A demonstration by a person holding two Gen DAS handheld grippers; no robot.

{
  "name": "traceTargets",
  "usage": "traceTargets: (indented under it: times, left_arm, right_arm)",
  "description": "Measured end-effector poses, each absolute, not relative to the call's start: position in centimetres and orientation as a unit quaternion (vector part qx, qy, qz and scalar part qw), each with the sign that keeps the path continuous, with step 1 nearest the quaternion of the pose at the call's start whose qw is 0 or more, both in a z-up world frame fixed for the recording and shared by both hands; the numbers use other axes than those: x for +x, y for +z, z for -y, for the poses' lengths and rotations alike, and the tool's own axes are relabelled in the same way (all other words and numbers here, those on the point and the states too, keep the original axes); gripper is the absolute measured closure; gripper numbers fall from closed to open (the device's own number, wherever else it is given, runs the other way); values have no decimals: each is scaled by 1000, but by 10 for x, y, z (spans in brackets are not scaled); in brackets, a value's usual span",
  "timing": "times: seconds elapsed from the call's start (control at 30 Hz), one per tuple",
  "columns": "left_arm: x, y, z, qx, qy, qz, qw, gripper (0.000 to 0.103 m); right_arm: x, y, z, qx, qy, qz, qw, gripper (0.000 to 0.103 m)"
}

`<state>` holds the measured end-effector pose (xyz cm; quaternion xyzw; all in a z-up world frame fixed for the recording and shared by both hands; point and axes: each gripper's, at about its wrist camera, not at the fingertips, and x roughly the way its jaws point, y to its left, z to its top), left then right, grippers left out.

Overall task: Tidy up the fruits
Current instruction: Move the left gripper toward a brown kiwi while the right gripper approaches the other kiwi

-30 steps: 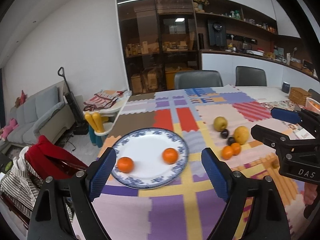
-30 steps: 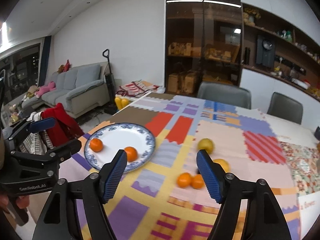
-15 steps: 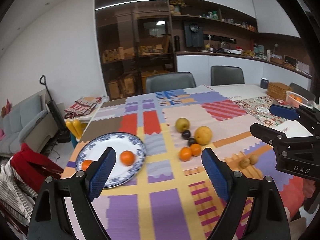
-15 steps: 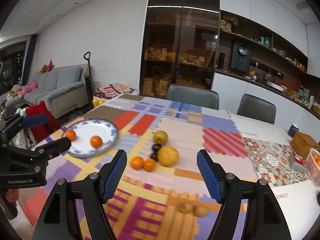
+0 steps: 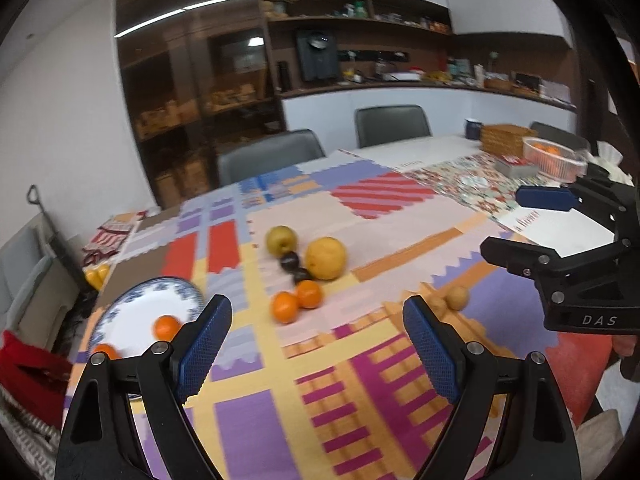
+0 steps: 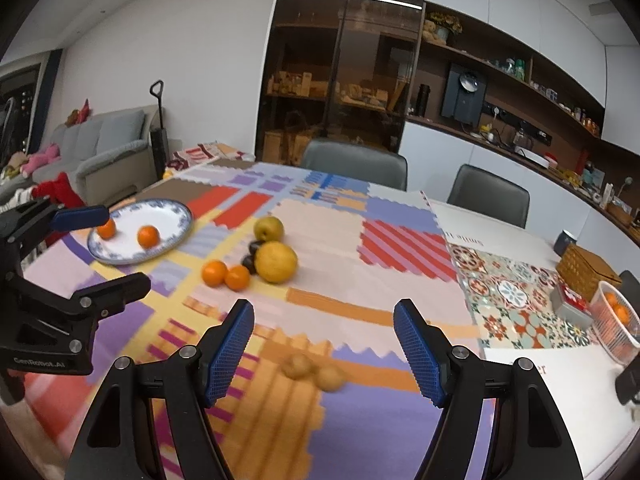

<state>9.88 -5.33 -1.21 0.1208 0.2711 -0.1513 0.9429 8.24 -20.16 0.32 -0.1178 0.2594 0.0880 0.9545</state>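
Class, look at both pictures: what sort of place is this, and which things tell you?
Most likely a home's open dining and living room: a sofa, chairs at a cloth-covered table, and shelves of household goods.

Taking the big yellow citrus [image 6: 276,262] as landmark: two dark plums [image 6: 251,257] touch its left side, a green-yellow pear [image 6: 269,228] sits just behind, and two oranges [image 6: 225,274] lie just left. Further left, a blue-rimmed plate [image 6: 176,236] carries two more oranges [image 6: 127,233]. Nearer the camera, two small brown fruits [image 6: 314,371] lie blurred between the right gripper [image 6: 323,354]'s parted, empty jaws.
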Motion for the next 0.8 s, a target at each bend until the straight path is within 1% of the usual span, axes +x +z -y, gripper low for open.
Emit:
traceTargets:
  times: [0.23, 0.37, 0.47, 0.53, 0.73, 0.8]
  left_arm:
    - [121, -33, 80, 129, -221, -297, 920, 17]
    - [130, -46, 94, 147, -267, -305, 902, 24]
    - [136, -52, 103, 159, -300, -307, 889, 27]
    - [139, -56, 108, 172, -317, -304, 882, 30]
    - [148, -68, 121, 197, -368, -307, 855, 40]
    - [151, -72, 125, 198, -377, -313, 849, 44]
  right_arm:
    - [89, -18, 216, -130, 91, -290, 944, 30]
    - [95, -31, 221, -139, 103, -307, 936, 32]
    - [99, -41, 222, -146, 112, -320, 929, 37]
    - [102, -47, 223, -148, 117, -330, 925, 42]
    - [112, -63, 224, -156, 135, -354, 912, 51]
    - [116, -68, 225, -159, 143, -362, 907, 56]
